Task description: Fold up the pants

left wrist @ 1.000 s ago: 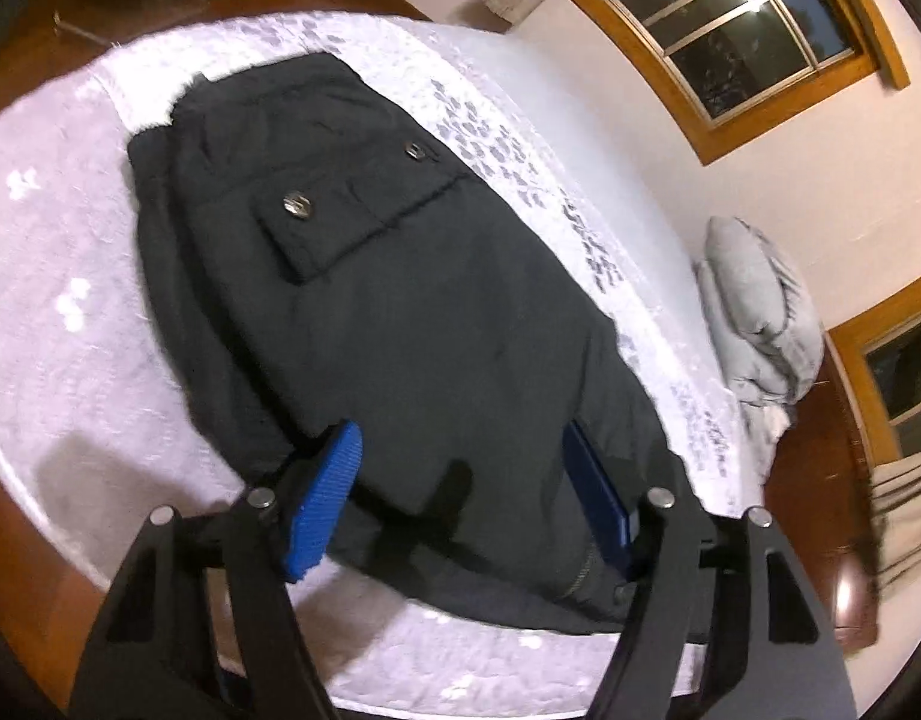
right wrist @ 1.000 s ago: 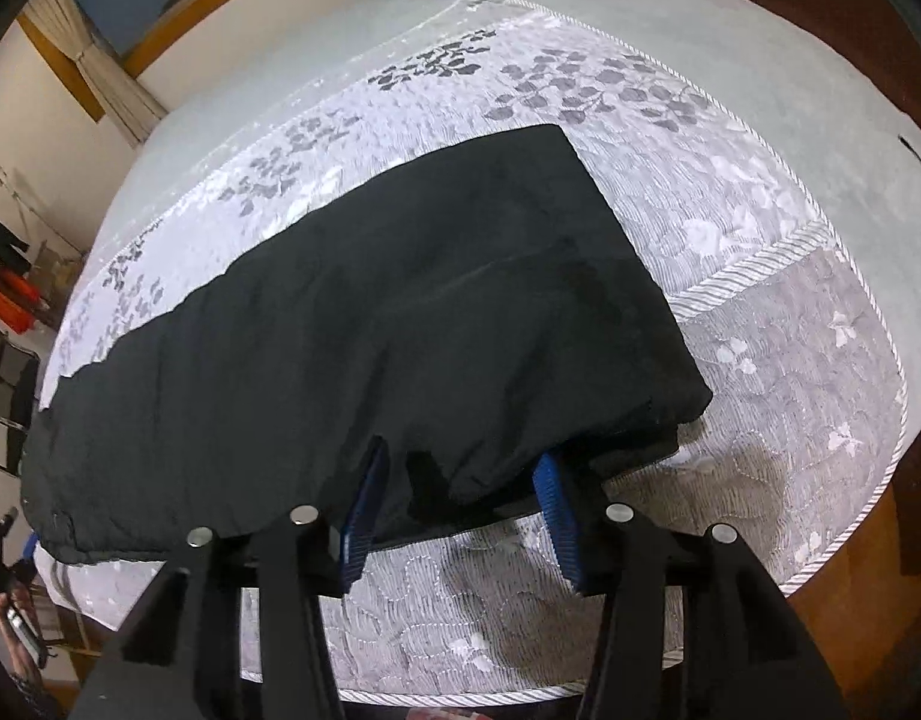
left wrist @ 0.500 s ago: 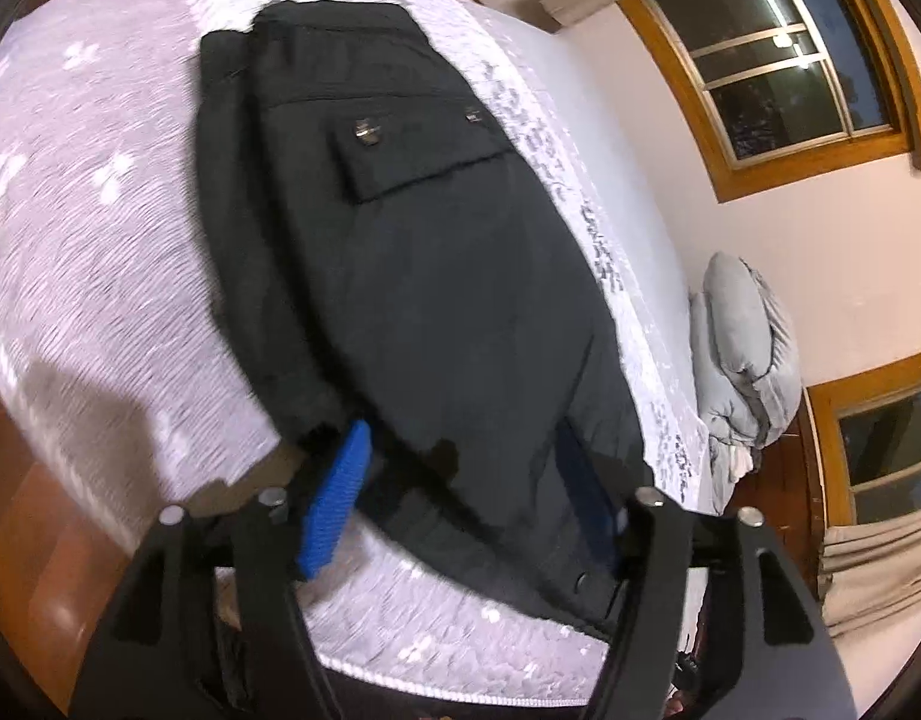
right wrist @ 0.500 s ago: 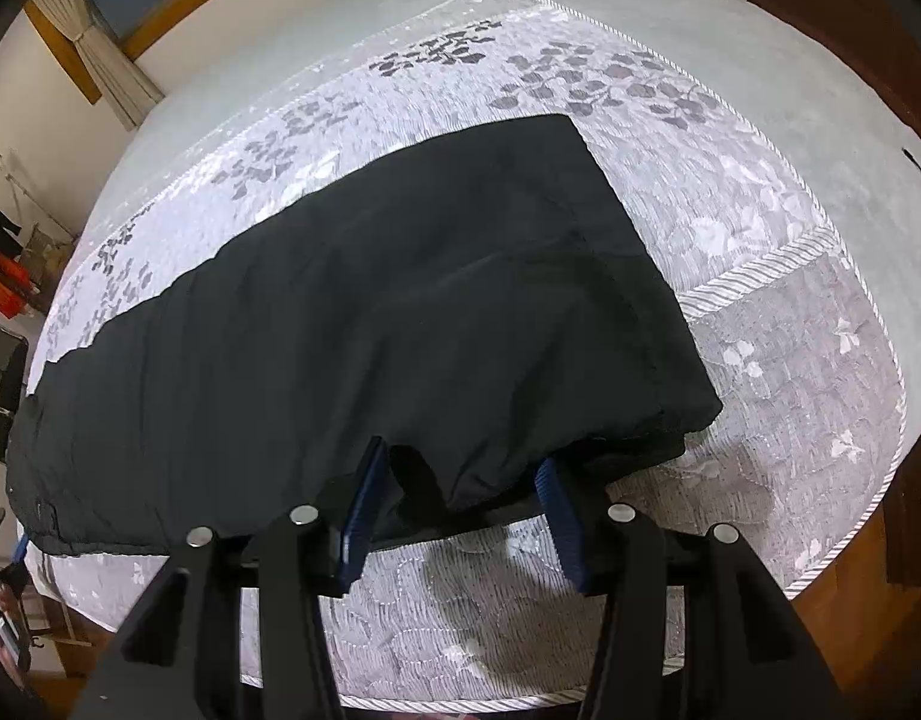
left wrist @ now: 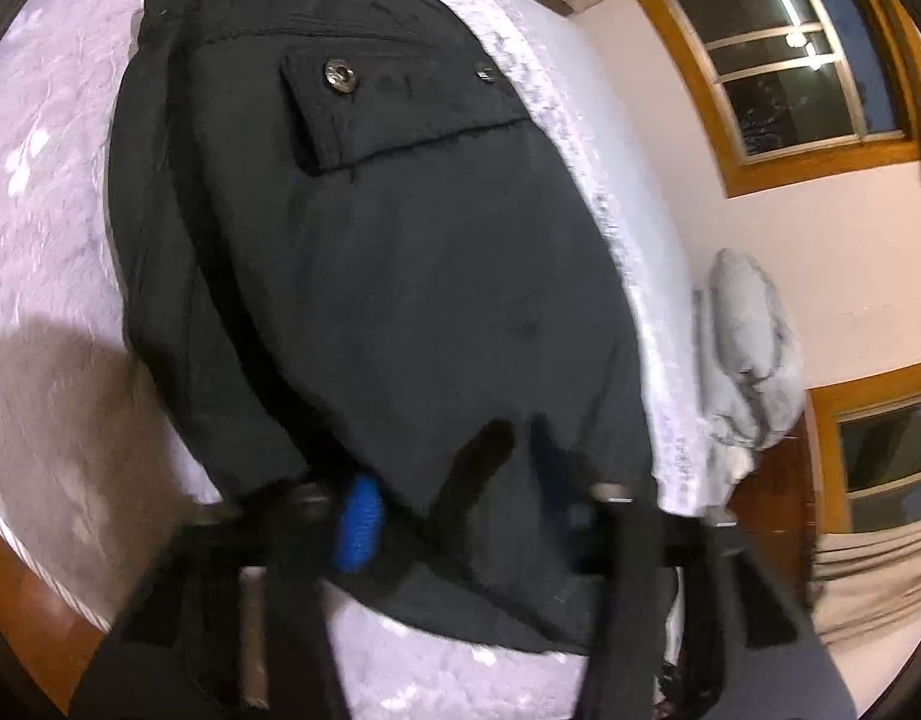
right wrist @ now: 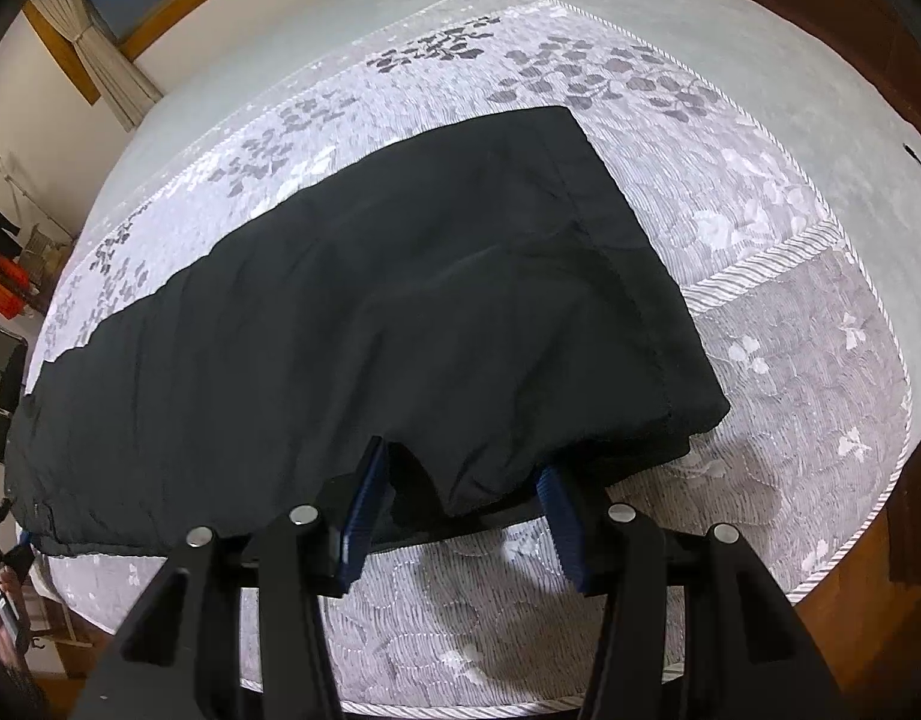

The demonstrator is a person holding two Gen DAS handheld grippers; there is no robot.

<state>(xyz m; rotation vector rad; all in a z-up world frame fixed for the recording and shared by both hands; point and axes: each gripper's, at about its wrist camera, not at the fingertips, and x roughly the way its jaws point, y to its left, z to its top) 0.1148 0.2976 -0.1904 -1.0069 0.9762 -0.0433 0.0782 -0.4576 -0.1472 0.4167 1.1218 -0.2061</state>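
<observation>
The black fabric pants (right wrist: pixel 364 312) lie flat and lengthwise on the pale quilted bedspread with grey leaf print (right wrist: pixel 778 324), already doubled leg over leg, the buttoned flap pocket (left wrist: pixel 400 102) facing up near the waistband. Both tools sit at the near long edge of the garment, so the step in hand looks like taking hold for the next fold. The left gripper (left wrist: pixel 454 510) has just been closing its jaws, and a ridge of dark cloth stands bunched between its blue pads (left wrist: pixel 358 522); motion blur leaves it unclear whether they already pinch firmly. The right gripper (right wrist: pixel 460 516) holds its jaws half apart, with a flap of the leg end draped between the pads but not squeezed. The next move probably calls for the right jaws to close on that edge, then both hands lifting together and carrying the leg end toward the waistband, keeping the layers aligned
</observation>
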